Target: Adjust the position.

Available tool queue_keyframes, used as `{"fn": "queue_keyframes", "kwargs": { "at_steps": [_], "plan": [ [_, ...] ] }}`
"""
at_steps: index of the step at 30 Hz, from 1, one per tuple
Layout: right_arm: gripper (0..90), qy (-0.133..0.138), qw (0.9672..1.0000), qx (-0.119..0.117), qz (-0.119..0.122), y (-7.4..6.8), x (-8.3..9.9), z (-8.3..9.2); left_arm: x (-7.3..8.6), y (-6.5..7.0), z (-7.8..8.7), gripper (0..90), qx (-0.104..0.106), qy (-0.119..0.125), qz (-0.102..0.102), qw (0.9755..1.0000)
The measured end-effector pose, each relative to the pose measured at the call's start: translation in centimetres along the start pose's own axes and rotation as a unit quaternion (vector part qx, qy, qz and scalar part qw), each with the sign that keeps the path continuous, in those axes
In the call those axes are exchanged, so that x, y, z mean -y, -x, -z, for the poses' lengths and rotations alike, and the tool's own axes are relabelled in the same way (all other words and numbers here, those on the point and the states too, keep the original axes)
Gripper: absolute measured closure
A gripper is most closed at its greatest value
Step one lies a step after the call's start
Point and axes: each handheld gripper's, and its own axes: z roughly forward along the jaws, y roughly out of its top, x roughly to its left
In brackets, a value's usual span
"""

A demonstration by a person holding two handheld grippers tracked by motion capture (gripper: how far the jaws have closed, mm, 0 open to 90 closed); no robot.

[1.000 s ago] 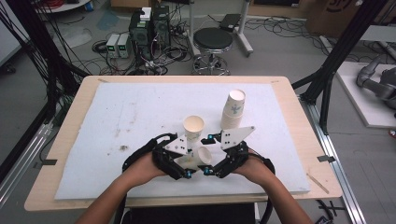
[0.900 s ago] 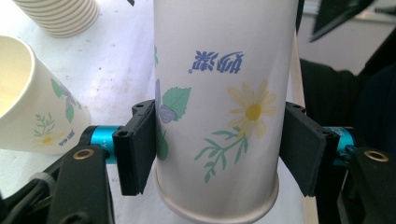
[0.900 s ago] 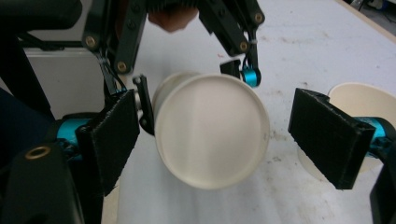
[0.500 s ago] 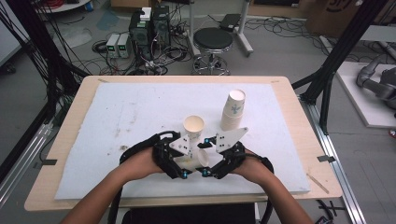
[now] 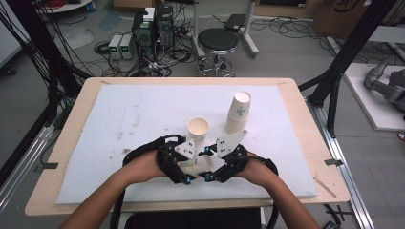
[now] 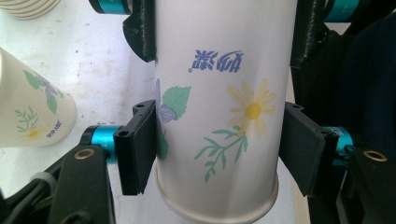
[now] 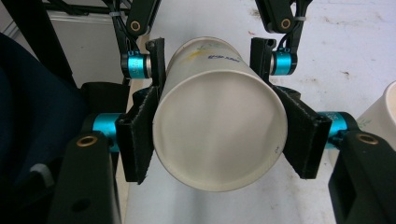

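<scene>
A white paper cup [image 5: 196, 165] with a flower print lies level between my two grippers near the table's front edge. My left gripper [image 6: 219, 149] is shut on it near its rolled rim [image 6: 217, 212]. My right gripper [image 7: 219, 135] is shut on its base end; its jaws have just been closing, and its pads [image 7: 137, 135] now press the cup's [image 7: 219, 126] sides. From above, the left gripper [image 5: 190, 167] and the right gripper [image 5: 207, 165] face each other. The right gripper's fingers [image 6: 140, 28] clasp the cup's [image 6: 219, 93] far end.
An upright empty cup [image 5: 198, 129] stands just beyond the grippers. A stack of upturned cups [image 5: 237, 113] stands behind it to the right. All rest on a white board [image 5: 119, 119] that covers the wooden table [image 5: 310, 129]. A stool [image 5: 218, 43] and cables lie beyond.
My right gripper's jaws have closed from wide open onto the cup that the left gripper holds. The hands have drawn slightly together; the left hand has stayed in place.
</scene>
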Motion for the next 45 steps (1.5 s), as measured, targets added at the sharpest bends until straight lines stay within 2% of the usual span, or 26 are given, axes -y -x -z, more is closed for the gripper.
{"fn": "queue_keyframes", "kwargs": {
  "at_steps": [4,8,10,12,14,18,20,22,25,28,29,30,31,33,36,38,45],
  "plan": [
    [37.3,0.002,1.0000,-0.006,0.000,0.1,0.1,0.1,0.1,0.0,0.0,31.6,0.003,0.014,-0.003,0.9999],
    [37.4,0.004,0.9999,-0.007,-0.008,0.2,0.2,0.4,1.0,0.1,0.1,22.8,0.009,0.069,0.009,0.9975],
    [37.4,0.007,0.9999,-0.006,-0.011,0.3,0.4,0.6,1.7,0.1,0.1,22.2,0.006,0.102,0.020,0.9946],
    [37.3,0.009,0.9998,-0.004,-0.014,0.3,0.5,0.9,2.5,0.1,0.2,21.3,0.003,0.133,0.034,0.9906],
    [37.3,0.014,0.9997,-0.002,-0.019,0.3,0.7,1.1,3.3,0.0,0.3,20.0,-0.003,0.166,0.050,0.9848],
    [37.3,0.019,0.9995,0.003,-0.026,0.4,1.2,1.6,4.5,0.1,0.7,19.5,-0.006,0.211,0.073,0.9748],
    [37.3,0.025,0.9992,0.003,-0.030,0.4,1.4,1.8,5.0,0.1,0.9,19.3,-0.008,0.228,0.082,0.9703],
    [37.3,0.034,0.9989,0.007,-0.031,0.3,1.6,2.0,5.4,0.2,0.9,19.6,-0.001,0.245,0.092,0.9652],
    [37.3,0.050,0.9979,0.010,-0.039,0.2,2.0,2.4,5.8,0.3,0.8,22.5,0.002,0.265,0.096,0.9595],
    [37.3,0.066,0.9968,0.008,-0.044,0.0,2.4,2.6,6.1,0.4,0.7,21.5,-0.002,0.287,0.102,0.9523],
    [37.3,0.069,0.9964,0.016,-0.047,-0.1,2.5,2.7,6.2,0.5,0.7,21.0,-0.003,0.299,0.105,0.9485],
    [37.3,0.078,0.9960,0.008,-0.044,-0.1,2.7,2.7,6.3,0.5,0.7,20.7,-0.005,0.307,0.108,0.9454],
    [37.3,0.082,0.9954,0.017,-0.048,-0.3,2.8,2.9,6.4,0.5,0.6,20.4,-0.006,0.315,0.111,0.9426],
    [37.3,0.092,0.9946,0.015,-0.046,-0.5,3.1,3.1,6.4,0.6,0.6,19.0,-0.011,0.326,0.112,0.9386],
    [37.3,0.109,0.9926,0.017,-0.051,-0.8,3.6,3.4,6.5,0.7,0.5,17.2,-0.012,0.347,0.116,0.9307],
    [37.3,0.121,0.9910,0.018,-0.054,-1.0,4.0,3.6,6.5,0.7,0.5,16.9,-0.012,0.355,0.115,0.9275],
    [37.3,0.147,0.9872,0.018,-0.059,-0.9,4.4,4.2,6.6,0.9,0.0,16.1,-0.008,0.368,0.117,0.9224]
  ]
}}
